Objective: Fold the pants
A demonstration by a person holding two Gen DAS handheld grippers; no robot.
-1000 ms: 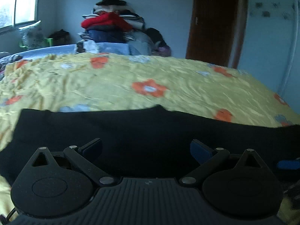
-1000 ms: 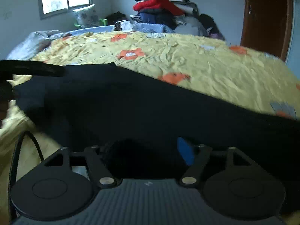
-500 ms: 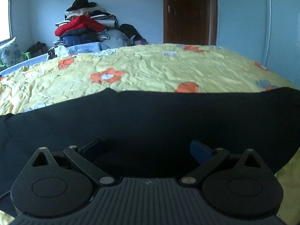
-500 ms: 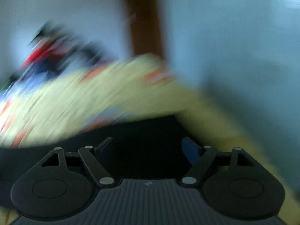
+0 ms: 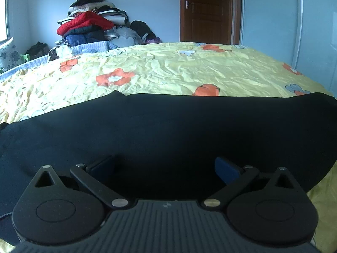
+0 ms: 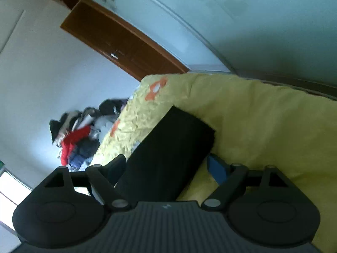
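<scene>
The black pants lie spread across the near part of a bed with a yellow flowered cover. My left gripper is open, low over the black cloth, with the cloth between and under its fingers. In the right wrist view the camera is rolled sideways. A leg end of the pants lies on the yellow cover near the bed's edge. My right gripper is open, with the cloth running between its fingers.
A pile of clothes with a red jacket stands at the far side of the bed. A brown door and a pale wardrobe are behind. The bed's right edge drops off near the pants' end.
My right gripper has swung fast to the right along the pants and rolled sideways, now at the leg end. My left gripper has turned right and edged forward over the cloth.
</scene>
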